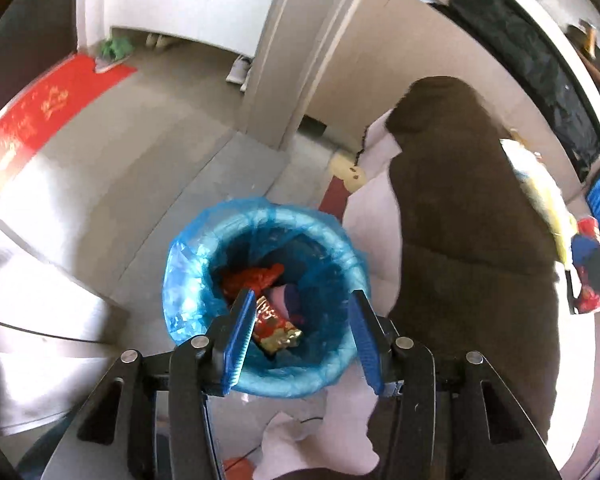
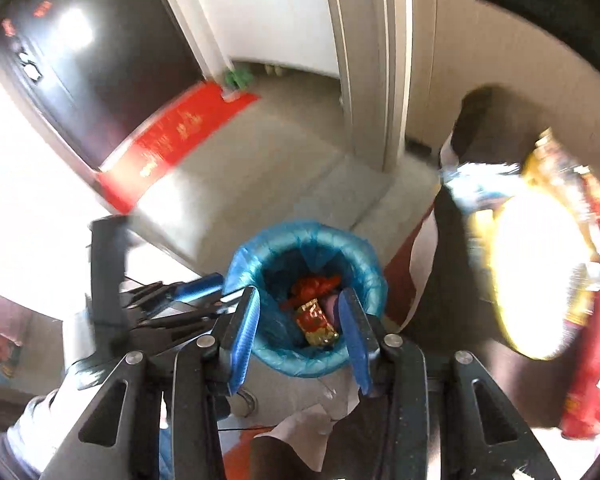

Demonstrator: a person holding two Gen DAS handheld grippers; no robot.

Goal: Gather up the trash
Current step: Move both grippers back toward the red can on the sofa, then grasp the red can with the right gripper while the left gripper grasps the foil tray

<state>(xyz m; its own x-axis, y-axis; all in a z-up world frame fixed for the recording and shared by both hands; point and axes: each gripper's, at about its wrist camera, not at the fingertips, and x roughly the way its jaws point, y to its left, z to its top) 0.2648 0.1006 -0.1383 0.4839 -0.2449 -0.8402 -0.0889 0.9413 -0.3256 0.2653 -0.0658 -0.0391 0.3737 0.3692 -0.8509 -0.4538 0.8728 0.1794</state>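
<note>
Between the blue ribbed pads of the left gripper (image 1: pixel 300 340), spread apart and clasping nothing, the round bin lined with a translucent blue plastic bag (image 1: pixel 204 288) sits directly below on the pale tiled floor (image 1: pixel 148 184). The right gripper (image 2: pixel 300 336) hangs over the same bin (image 2: pixel 376 280), its jaws likewise parted and empty; no earlier view is on hand to say more of them. Inside the bin lie a red-and-gold foil snack wrapper (image 1: pixel 276 328), visible also from the right wrist (image 2: pixel 316 322), a crumpled red wrapper (image 1: pixel 252 278) behind it, and something pale pink (image 1: pixel 278 300) that I cannot identify.

My reading is that the drop is done: trash is in the bag and both grippers are free above it. The next move calls for turning to rubbish not yet collected, perhaps the crumpled white paper (image 1: pixel 296 432) on the floor just this side of the bin, then closing on it without snagging the liner.

Beyond the bin a dark brown draped shape (image 1: pixel 460 208) over white cloth blocks the view; what it is stays unclear. Farther off, a red doormat with gold lettering (image 1: pixel 40 120) lies by a white door frame (image 1: pixel 276 60). Glare washes out the right-wrist view's yellow-red packaging (image 2: pixel 540 272), and motion blur smears the edges.
</note>
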